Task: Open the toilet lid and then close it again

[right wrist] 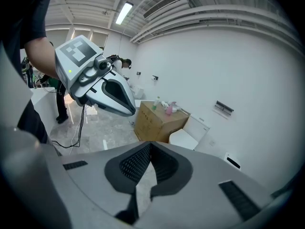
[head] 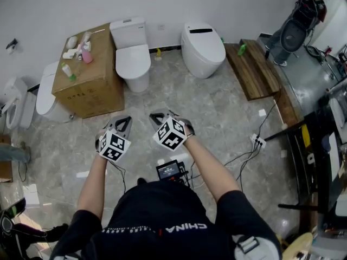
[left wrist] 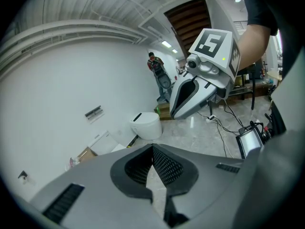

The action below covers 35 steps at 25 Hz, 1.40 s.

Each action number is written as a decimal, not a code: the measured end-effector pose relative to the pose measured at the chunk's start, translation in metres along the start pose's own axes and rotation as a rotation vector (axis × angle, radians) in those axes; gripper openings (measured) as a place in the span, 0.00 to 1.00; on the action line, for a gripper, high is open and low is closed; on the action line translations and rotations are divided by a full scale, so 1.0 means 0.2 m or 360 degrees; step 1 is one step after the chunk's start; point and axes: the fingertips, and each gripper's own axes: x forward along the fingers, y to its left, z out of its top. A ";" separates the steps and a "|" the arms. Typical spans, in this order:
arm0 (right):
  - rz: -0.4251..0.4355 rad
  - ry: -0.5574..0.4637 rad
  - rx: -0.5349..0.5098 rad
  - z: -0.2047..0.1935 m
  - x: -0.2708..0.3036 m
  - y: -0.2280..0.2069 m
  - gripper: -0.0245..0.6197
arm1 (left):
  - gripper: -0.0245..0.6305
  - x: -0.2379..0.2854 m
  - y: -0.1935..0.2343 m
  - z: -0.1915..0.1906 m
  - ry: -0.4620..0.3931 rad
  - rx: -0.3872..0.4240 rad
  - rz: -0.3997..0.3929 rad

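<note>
Left tool [head: 122, 119] and right tool [head: 159, 115]: jaws closed tight on both, nothing between them. Held side by side over the floor [head: 217, 118], well short of the box [head: 89, 85]. Toilet [head: 128, 32] just right of the box, against the wall, lid [head: 134, 58] down. Second toilet [head: 203, 47] further right of the box. Bottles [head: 81, 50] on the box.

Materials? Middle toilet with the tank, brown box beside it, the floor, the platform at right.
Toilet: glossy white, likely glazed ceramic; lid possibly plastic. Box: matte brown cardboard, creased edges and print. Floor: grey veined stone or stone-look tile, slight sheen. Platform: dark planks with grain, seemingly wood.
</note>
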 end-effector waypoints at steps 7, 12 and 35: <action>0.0025 -0.0007 -0.0001 -0.10 -0.06 -0.11 0.06 | 0.05 0.11 -0.06 0.08 0.0027 -0.0026 0.0014; 0.0037 -0.0018 0.0033 -0.20 -0.07 -0.20 0.06 | 0.05 0.17 -0.10 0.09 0.0056 -0.0082 0.0046; -0.0033 0.0152 0.0234 -0.06 0.78 -0.82 0.06 | 0.05 0.80 0.75 -0.26 0.0050 -0.0191 -0.0111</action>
